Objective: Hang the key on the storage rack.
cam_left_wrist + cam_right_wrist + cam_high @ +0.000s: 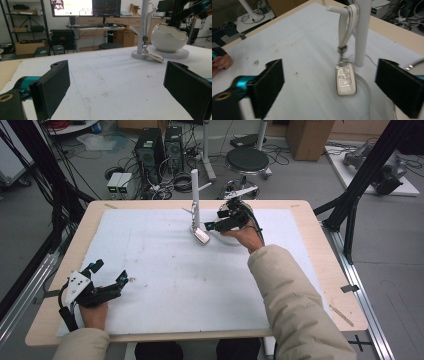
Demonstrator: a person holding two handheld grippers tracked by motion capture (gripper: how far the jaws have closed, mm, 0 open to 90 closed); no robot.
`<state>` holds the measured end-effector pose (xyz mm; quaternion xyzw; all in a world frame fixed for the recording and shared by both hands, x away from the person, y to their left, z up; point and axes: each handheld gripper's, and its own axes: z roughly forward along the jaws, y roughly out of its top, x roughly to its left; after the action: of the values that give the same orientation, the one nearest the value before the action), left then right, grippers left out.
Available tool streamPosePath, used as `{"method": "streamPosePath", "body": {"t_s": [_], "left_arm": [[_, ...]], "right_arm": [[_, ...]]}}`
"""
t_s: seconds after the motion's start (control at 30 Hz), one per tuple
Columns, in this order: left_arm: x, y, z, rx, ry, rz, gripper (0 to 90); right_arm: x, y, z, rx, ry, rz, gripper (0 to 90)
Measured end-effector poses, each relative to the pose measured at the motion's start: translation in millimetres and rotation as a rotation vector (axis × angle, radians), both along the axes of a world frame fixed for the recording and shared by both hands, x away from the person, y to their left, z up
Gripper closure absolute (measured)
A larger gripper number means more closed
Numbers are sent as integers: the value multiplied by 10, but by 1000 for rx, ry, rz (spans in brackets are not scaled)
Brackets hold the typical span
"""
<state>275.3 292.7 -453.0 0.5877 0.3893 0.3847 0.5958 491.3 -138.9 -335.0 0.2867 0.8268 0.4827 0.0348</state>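
A white post stands on a round base at the far middle of the white mat. From its side peg a pale strap hangs with a silver key fob on it; the fob's lower end rests on the mat. My right gripper is open, its jaws either side of the fob and clear of it, just right of the post. My left gripper rests open and empty at the near left. The fob and post lie far ahead of it.
A white egg-shaped bowl on a round stand sits just right of the post. The wooden table edge frames the mat. Beyond the table are a stool, computer towers and cables; black frame bars rise at the right.
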Motion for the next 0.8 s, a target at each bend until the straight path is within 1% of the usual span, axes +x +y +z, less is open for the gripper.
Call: {"method": "streamPosePath", "body": {"t_s": [0.03,0.07,0.1,0.17,0.2,0.23,0.3,0.4,0.5,0.6,0.67,0.7,0.73,0.8], "left_arm": [[1,1,1,2,0,1,72],[2,1,0,1,1,1,72],[2,1,0,1,1,1,73],[0,0,1,3,1,1,72],[0,-1,1,4,0,1,72],[0,-1,1,4,1,1,72],[-1,-1,1,5,0,2,72],[-4,-10,-1,8,-4,3,72],[-3,-11,0,10,-2,3,72],[-3,-15,1,13,-3,3,72],[5,-14,3,14,4,3,73],[5,-14,3,14,4,3,72],[3,-17,3,15,3,2,73],[1,-16,3,18,0,4,73]], "right_arm": [[-50,-41,34,-3,-7,-9,6],[-96,-92,67,-5,-28,-21,5],[-143,-144,102,-3,-36,-36,5],[-236,-257,167,14,-51,-48,5],[-280,-316,195,14,-68,-54,5],[-330,-376,220,24,-79,-54,5],[-431,-502,245,52,-103,-56,5],[-584,-698,243,45,-138,-69,5],[-739,-935,175,56,-189,-78,5],[-895,-1180,37,88,-245,-99,5],[-1004,-1341,-88,109,-266,-127,5],[-1004,-1341,-88,109,-266,-127,5],[-1077,-1442,-180,121,-279,-154,5],[-1160,-1547,-288,153,-308,-184,5]]}}
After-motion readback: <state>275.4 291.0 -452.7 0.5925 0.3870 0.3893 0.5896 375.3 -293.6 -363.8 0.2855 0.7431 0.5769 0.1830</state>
